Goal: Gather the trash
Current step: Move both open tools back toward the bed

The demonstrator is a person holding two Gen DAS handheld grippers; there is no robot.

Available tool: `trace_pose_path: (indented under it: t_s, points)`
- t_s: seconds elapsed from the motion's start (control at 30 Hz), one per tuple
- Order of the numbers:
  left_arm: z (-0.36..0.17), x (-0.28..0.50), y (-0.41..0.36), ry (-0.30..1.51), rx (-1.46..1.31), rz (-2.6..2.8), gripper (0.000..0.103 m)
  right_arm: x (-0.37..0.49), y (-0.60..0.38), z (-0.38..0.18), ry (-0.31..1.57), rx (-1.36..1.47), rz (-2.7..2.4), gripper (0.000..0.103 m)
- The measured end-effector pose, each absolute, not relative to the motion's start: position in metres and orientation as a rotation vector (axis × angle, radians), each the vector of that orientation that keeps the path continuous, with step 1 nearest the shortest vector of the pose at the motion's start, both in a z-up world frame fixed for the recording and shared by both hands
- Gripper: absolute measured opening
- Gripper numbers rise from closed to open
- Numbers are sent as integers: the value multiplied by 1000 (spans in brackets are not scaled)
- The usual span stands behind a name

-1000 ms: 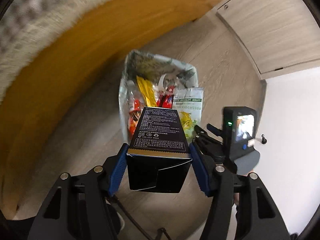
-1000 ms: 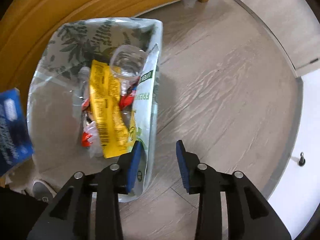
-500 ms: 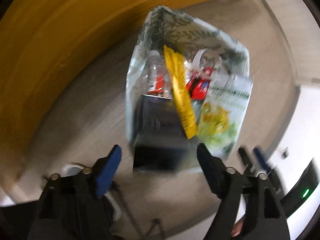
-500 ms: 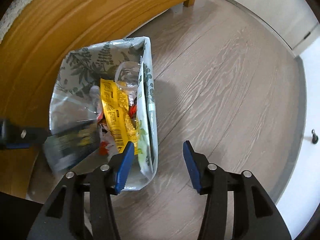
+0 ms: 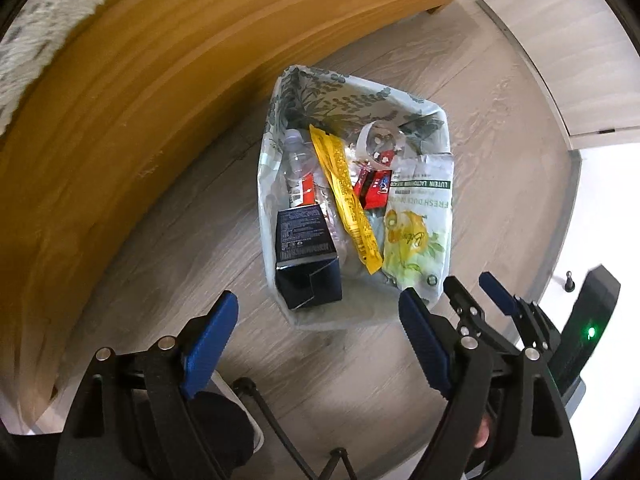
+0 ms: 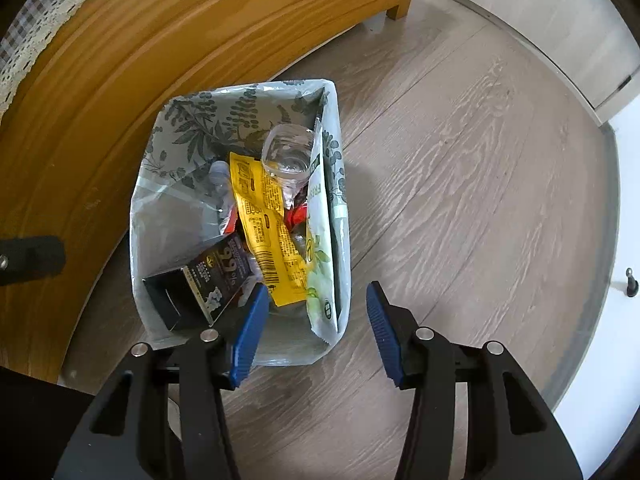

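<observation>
The left gripper (image 5: 318,344) has its fingers (image 5: 210,344) spread wide, having just been opening, with nothing between them. The right gripper (image 6: 314,334) is also spread and empty. Below them the dark box (image 5: 306,254) lies inside the trash bag (image 5: 280,92) on the wooden floor (image 6: 460,184), beside a yellow wrapper (image 5: 346,196), a green pouch (image 5: 418,236) and a clear cup (image 6: 288,154). So this piece appears delivered; whether more trash remains elsewhere, I cannot tell. Both grippers point steeply down over the bag, near the wooden furniture (image 6: 160,40).
</observation>
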State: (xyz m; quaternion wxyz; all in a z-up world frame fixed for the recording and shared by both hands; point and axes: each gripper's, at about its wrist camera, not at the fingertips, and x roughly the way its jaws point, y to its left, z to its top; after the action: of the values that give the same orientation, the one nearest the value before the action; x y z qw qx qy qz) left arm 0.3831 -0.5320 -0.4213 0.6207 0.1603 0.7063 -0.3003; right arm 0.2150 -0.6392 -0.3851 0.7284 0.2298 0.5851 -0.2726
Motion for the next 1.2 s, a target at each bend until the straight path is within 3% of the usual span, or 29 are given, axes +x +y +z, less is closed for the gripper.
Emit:
trace_pose_path:
  t_s: [0.27, 0.6, 0.67, 0.9, 1.07, 1.2]
  points:
    - [-386, 385, -507, 1554, 297, -708, 80, 211, -634, -354, 1278, 454, -630, 55]
    - [-271, 409, -453, 1321, 116, -805, 80, 242, -613, -258, 1143, 299, -664, 62]
    - [-247, 423, -428, 1256, 65, -805, 85, 257, -604, -235, 1096, 271, -652, 64]
    - [-186, 475, -328, 1044, -8, -737, 86, 332, -534, -166, 924, 229, -511, 65]
    - [-156, 515, -224, 831, -28, -607, 86, 384, -476, -148, 886, 178, -392, 65]
    - [-155, 566, -149, 802, -8, -507, 83, 424, -435, -146, 886, 145, -308, 65]
